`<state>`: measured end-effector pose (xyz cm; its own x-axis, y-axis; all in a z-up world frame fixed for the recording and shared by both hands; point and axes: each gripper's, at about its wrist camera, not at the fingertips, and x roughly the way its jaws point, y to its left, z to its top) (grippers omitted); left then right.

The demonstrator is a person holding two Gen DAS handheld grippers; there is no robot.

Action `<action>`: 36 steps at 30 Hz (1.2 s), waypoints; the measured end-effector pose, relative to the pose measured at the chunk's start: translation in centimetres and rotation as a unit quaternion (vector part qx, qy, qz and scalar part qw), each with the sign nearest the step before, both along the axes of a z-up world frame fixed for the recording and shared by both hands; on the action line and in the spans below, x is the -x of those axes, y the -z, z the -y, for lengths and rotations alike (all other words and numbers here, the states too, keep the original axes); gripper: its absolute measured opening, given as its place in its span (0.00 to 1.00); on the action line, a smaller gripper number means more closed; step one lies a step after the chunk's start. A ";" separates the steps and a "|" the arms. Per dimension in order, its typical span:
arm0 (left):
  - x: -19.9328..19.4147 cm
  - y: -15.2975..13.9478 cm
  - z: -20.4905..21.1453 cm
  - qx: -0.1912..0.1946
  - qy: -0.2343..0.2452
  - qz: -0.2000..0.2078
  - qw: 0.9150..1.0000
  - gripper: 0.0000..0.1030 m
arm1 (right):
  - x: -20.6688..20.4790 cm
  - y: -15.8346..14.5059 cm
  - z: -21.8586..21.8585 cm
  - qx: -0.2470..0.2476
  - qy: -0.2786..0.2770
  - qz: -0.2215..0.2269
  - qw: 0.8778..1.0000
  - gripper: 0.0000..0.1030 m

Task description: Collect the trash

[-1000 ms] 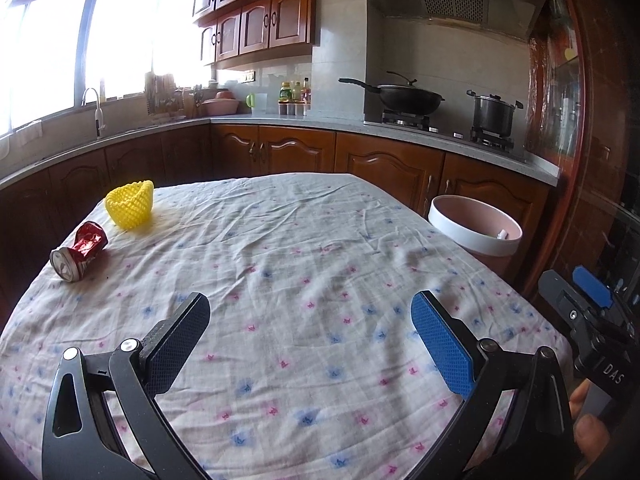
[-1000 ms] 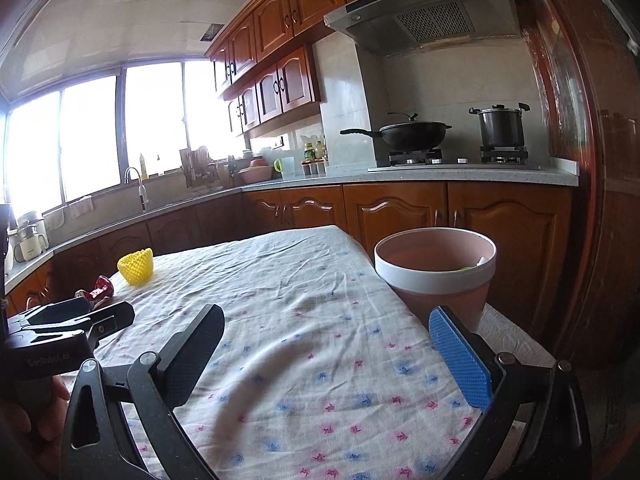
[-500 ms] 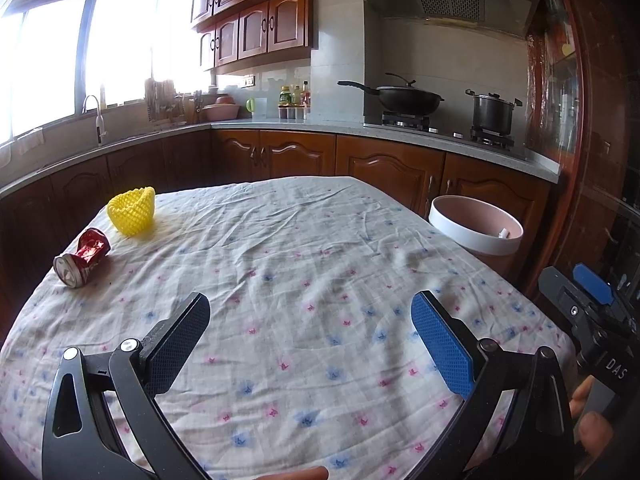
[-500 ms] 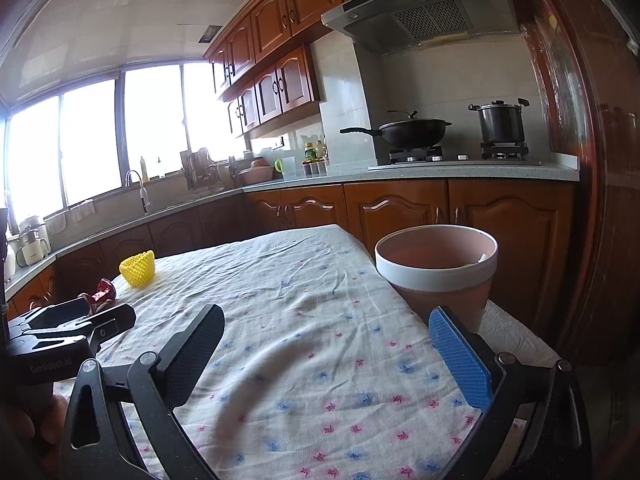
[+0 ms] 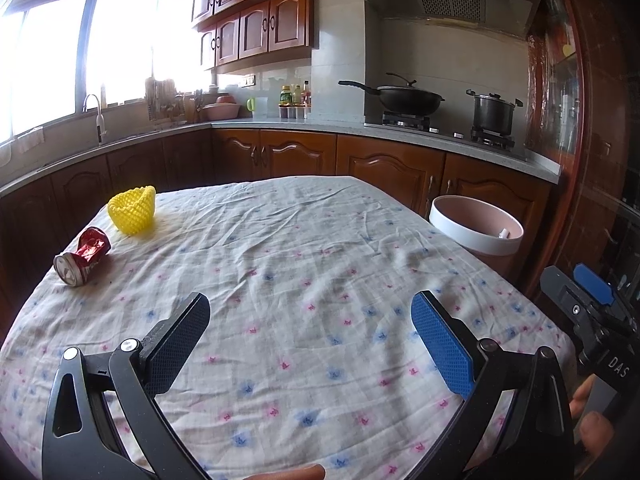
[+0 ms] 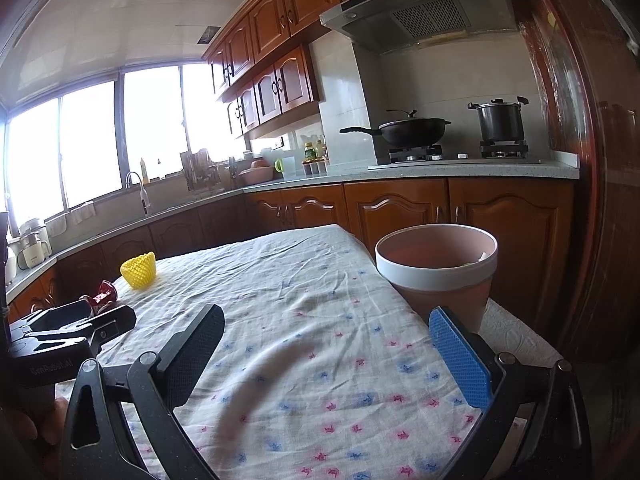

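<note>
Cotton tablecloth (image 5: pixel 320 248) covers the table, and the pink bin (image 5: pixel 476 228) waits at its edge at 2 o'clock, handy for dropping. Both left gripper (image 5: pixel 310 330) and right gripper (image 6: pixel 326 346) are spread wide, holding nothing — ready. Yellow foam net (image 5: pixel 133 210) and crushed can (image 5: pixel 83 255) lie at 10 o'clock, well apart.

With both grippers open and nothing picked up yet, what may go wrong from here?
The crushed red drink can lies on its side near the cloth's edge; a nudge may roll it off. The yellow foam net sleeve is soft and may slip from the left gripper. The pink bin stands across the table.
</note>
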<state>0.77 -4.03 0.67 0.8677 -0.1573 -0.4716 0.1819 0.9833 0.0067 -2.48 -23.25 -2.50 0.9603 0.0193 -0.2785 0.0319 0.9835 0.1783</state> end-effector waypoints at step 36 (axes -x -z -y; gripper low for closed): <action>0.0 0.0 0.0 -0.008 -0.005 0.007 1.000 1.00 | -0.3 -0.3 -0.9 -0.006 -0.013 0.000 1.000 1.00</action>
<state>0.81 -4.08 0.70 0.8760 -0.1409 -0.4613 0.1714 0.9849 0.0247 -2.21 -22.34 -2.17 0.9592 0.0479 -0.2785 0.0062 0.9817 0.1902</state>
